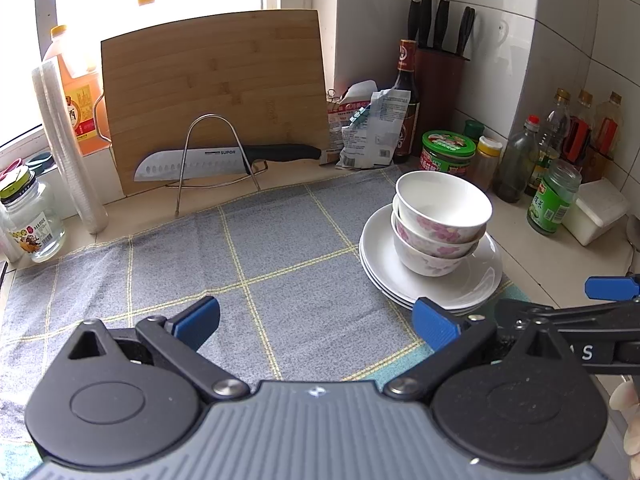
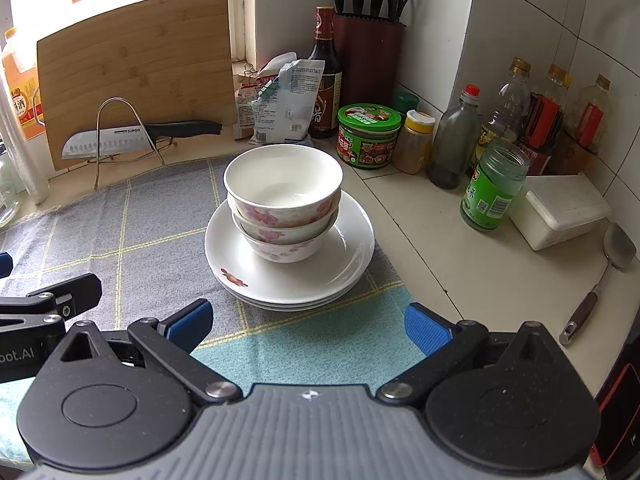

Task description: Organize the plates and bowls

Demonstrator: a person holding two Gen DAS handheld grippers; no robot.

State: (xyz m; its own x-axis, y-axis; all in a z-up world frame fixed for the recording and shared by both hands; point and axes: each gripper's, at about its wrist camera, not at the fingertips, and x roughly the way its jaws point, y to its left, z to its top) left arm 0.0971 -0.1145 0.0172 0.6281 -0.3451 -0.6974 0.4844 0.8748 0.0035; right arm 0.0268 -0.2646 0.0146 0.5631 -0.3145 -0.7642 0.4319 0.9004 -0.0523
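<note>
with three bowls (image 2: 282, 204) nested on the stacked plates (image 2: 288, 276) at the cloth's (image 1: 200, 264) right side, sorting looks finished; both the left gripper (image 1: 316, 322) and right gripper (image 2: 306, 320) gape wide, empty, needing only withdrawal.

Black hand-held gripper (image 2: 306, 328) with blue fingertips (image 2: 428, 330), ribbed grey body.
</note>
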